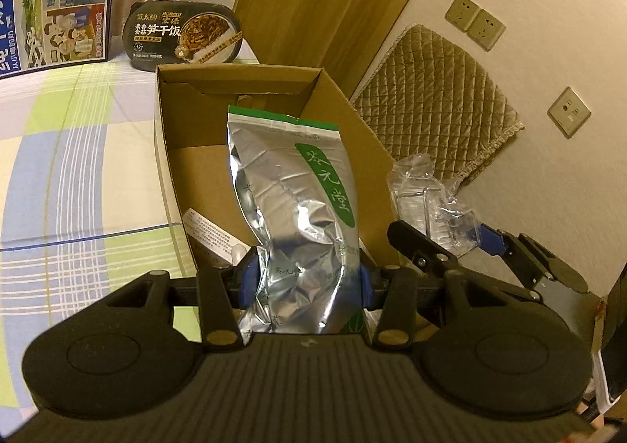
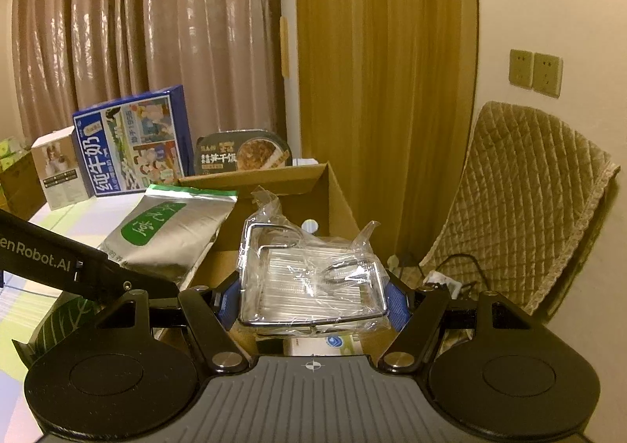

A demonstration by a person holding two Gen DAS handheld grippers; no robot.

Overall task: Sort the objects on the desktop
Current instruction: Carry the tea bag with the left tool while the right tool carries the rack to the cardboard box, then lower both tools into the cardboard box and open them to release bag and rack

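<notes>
Cardboard box [image 1: 274,153] sits below both hand-held grippers, left [image 1: 309,278] clamping foil pouch [image 1: 298,200], right [image 2: 313,298] clamping wrapped rack [image 2: 309,278].

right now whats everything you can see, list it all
foil pouch: 1, silver with green label, held over the cardboard box
wrapped metal rack: 1, chrome in clear plastic, held over the box
cardboard box: 1, brown, open, on the table
white packet: 1, inside the box
meal tray: 1, black, behind the box
milk carton box: 1, blue, back of the table
small box: 1, white, left of the milk box
tablecloth: 1, checked green, blue, white
quilted cover: 1, tan, at the wall
wall sockets: 2 in the right view
left gripper: jaws shut on pouch
right gripper: jaws shut on rack
</notes>
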